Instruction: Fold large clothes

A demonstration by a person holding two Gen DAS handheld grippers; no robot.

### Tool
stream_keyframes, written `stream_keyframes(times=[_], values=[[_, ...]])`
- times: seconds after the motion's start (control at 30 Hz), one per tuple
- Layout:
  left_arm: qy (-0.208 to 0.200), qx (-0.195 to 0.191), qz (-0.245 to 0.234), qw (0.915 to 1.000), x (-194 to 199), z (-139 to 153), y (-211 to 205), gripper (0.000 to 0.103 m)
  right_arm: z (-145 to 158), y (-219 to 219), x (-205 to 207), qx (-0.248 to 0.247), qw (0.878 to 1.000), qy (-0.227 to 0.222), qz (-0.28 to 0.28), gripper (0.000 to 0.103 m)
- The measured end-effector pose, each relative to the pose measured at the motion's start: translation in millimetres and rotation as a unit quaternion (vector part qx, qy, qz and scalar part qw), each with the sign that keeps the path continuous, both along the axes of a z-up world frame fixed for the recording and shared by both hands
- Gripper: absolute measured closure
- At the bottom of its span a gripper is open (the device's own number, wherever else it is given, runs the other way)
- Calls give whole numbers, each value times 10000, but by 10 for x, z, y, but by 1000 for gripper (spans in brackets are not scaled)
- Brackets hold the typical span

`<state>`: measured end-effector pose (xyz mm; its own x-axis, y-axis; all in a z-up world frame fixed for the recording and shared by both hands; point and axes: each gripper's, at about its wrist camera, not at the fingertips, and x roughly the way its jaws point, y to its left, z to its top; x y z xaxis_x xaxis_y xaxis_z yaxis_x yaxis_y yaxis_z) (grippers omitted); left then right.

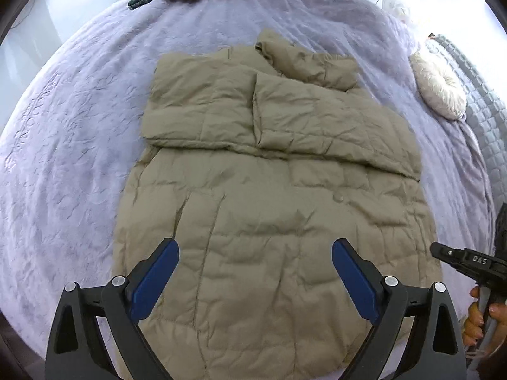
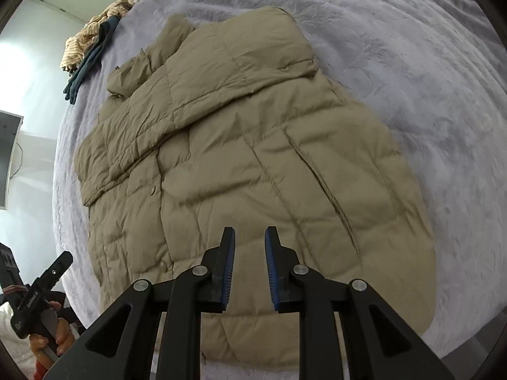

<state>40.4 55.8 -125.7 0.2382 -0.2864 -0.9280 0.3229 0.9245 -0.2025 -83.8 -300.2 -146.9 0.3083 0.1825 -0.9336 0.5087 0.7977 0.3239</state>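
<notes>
Both grippers empty above the puffy jacket (image 1: 269,221): left gripper (image 1: 255,277) spread wide, right gripper (image 2: 249,272) nearly closed. Soft, light, slippery; near hem corners judged best gripped.

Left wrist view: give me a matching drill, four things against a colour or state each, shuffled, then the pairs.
Things:
1. puffer coat
2. bedspread
3. left gripper
4. round cushion

Colour or state:
A. cream, at the bed's right edge
B. lavender, under everything
C. open, nothing between the pads
D. khaki, sleeves folded across the chest

Pairs: 1-D, 2-B, 3-C, 4-A
</notes>
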Motion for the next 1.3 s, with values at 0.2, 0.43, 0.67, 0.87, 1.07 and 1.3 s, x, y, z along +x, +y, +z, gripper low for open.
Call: stream_keyframes(times=[0.2, 0.43, 0.67, 0.87, 1.07, 1.3], values=[[69, 262, -93, 9996, -155, 41, 34, 5, 103, 46, -205, -9, 9999, 86, -60, 65], [330, 600, -252, 9973, -332, -42, 101, 5, 166, -25, -477, 172, 9993, 122, -325, 45], [472, 871, -227, 9948, -489, -101, 176, 5, 184, -74, -684, 315, 9980, 135, -532, 22], [508, 1030, -154, 9933, -539, -127, 235, 5, 100, -42, -803, 657, 9957, 137, -631, 14], [643, 1152, -94, 9912, -565, -195, 314, 5, -67, -4, -911, 1023, 9914, 164, -804, 0], [707, 1250, -37, 9896, -587, -234, 369, 5, -168, -67, -984, 1314, 9844, 147, -1161, 0]])
